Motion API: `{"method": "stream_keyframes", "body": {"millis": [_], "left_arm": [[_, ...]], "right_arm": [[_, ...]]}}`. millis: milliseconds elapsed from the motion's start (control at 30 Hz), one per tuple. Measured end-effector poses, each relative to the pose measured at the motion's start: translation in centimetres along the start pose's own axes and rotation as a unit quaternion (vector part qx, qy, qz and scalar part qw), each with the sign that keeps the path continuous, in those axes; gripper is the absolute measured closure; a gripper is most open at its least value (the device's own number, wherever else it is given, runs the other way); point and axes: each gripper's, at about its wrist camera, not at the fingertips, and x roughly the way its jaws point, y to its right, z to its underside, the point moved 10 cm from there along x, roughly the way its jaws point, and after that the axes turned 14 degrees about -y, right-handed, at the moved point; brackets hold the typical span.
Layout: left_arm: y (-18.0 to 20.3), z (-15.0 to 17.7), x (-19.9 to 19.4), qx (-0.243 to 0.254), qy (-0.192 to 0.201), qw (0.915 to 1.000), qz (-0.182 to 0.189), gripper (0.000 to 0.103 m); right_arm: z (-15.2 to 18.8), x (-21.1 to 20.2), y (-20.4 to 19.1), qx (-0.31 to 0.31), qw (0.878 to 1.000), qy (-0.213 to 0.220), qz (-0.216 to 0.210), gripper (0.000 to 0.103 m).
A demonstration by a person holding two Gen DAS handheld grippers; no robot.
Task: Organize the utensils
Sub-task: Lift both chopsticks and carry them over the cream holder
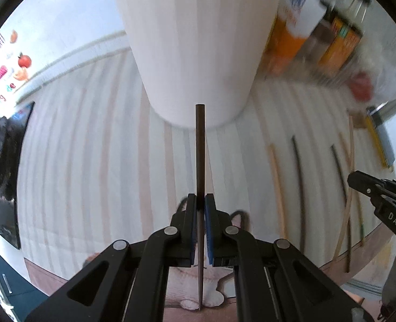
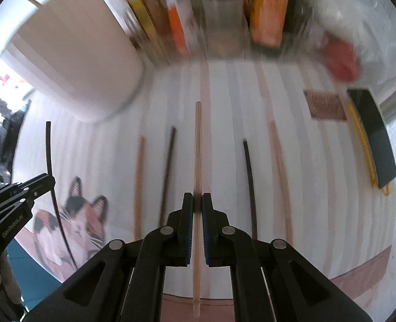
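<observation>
Clamped between the blue pads of the left gripper (image 1: pixel 200 204) is a dark chopstick (image 1: pixel 200 147), its blunt end pointing at the foot of a tall white holder (image 1: pixel 195 45) that stands straight ahead on the striped cloth (image 1: pixel 90 161) and fills the way forward. Pinched in the right gripper (image 2: pixel 197 204) is a pale wooden chopstick (image 2: pixel 197 147), held above the cloth. Loose sticks lie around it on the cloth: a light one (image 2: pixel 139 185) and a dark one (image 2: pixel 168 166) to its left, another dark one (image 2: pixel 250 182) and a light one (image 2: pixel 278 174) to its right. Blurred boxes and jars (image 2: pixel 224 21) crowd the cloth's far edge beside the holder. A black case (image 2: pixel 372 134) with a yellow pencil (image 2: pixel 363 139) sits near the right edge, a brown card (image 2: pixel 325 106) just beside it. A cat picture (image 2: pixel 74 225) marks the near left corner.
</observation>
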Motion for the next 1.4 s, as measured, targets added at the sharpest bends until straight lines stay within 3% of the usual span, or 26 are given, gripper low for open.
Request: {"method": "stream_keyframes", "body": {"millis": [333, 533, 767, 967, 1167, 1400], "left_arm": [[-2.1, -2.3, -9.5, -0.021, 0.111, 0.9933, 0.025, 0.100], [-3.3, -4.0, -16.2, -0.036, 0.183, 0.9818, 0.037, 0.100], [-4.2, -5.7, -22.7, -0.039, 0.240, 0.9682, 0.058, 0.100], [-3.8, -7.3, -27.3, -0.031, 0.271, 0.9585, 0.084, 0.100], [-4.6, -10.1, -30.0, -0.031, 0.298, 0.9509, 0.076, 0.100], [-5.5, -14.2, -29.9, -0.030, 0.300, 0.9518, 0.056, 0.100]], "right_arm": [[-2.6, -9.3, -4.1, -0.053, 0.988, 0.140, -0.032, 0.097], [-5.4, -15.8, -7.3, -0.076, 0.973, 0.207, -0.062, 0.097], [-9.1, -22.5, -10.7, -0.095, 0.953, 0.272, -0.092, 0.097], [-12.0, -27.2, -13.0, -0.094, 0.938, 0.312, -0.121, 0.097], [-14.8, -30.9, -13.9, -0.081, 0.924, 0.348, -0.137, 0.097], [-18.4, -32.2, -14.2, -0.053, 0.910, 0.389, -0.135, 0.097]]}}
